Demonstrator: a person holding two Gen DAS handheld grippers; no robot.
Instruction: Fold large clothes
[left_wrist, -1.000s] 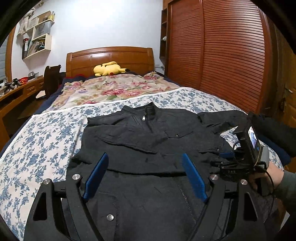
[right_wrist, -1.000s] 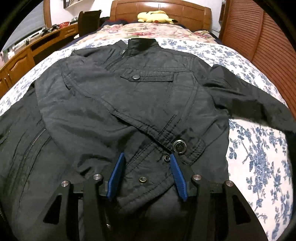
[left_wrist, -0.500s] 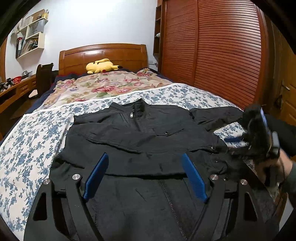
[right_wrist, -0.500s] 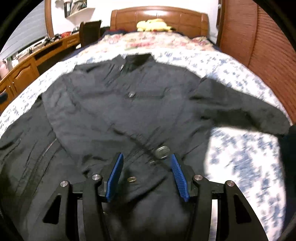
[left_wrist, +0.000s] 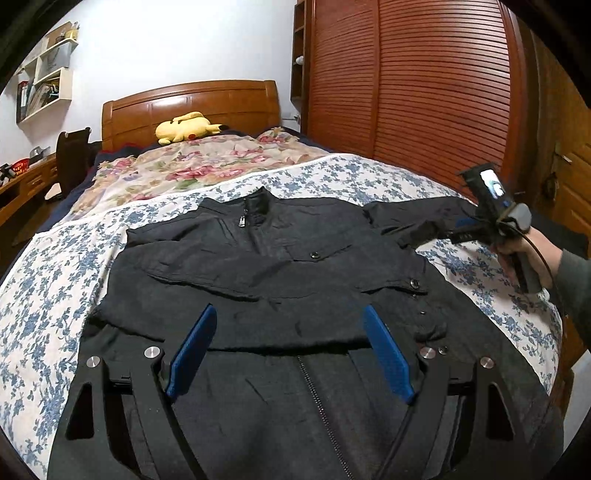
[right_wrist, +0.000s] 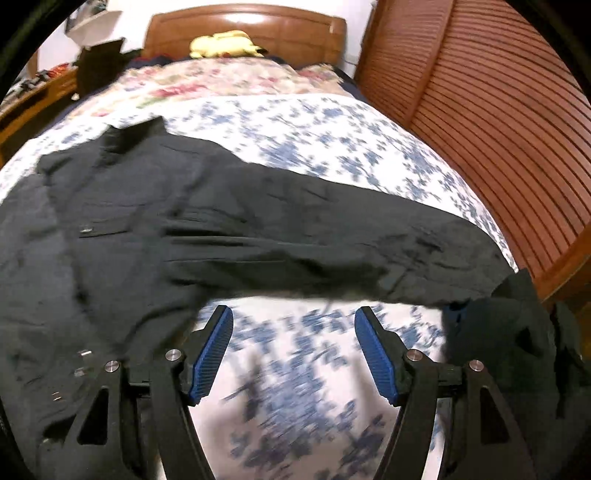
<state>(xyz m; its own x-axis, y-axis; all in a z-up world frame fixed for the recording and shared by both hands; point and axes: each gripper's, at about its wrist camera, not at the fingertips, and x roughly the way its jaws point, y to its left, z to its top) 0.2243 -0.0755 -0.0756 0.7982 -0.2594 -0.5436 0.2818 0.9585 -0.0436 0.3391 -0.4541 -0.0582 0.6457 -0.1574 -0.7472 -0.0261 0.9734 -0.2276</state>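
A dark charcoal zip-front jacket with snap buttons (left_wrist: 280, 280) lies spread front-up on the blue-flowered white bedspread (left_wrist: 48, 266), collar toward the far wooden headboard (left_wrist: 192, 101). One sleeve already lies folded across the chest; the other sleeve (right_wrist: 332, 236) stretches out flat to the right. So the step in hand looks like sleeve folding, with the right-side sleeve next. That calls for the right gripper (right_wrist: 293, 350) to reach the cuff near the bed's right edge, pinch the cloth and carry it leftward over the chest without dragging the body askew.

The right gripper hovers over bare bedspread just near of that sleeve; its blue-padded jaws are opening and nothing is between them. The view is blurred, so the cuff itself is hard to make out. The left gripper (left_wrist: 291, 354) hangs over the jacket's near hem by the zip, jaws spread wide, gripping nothing.
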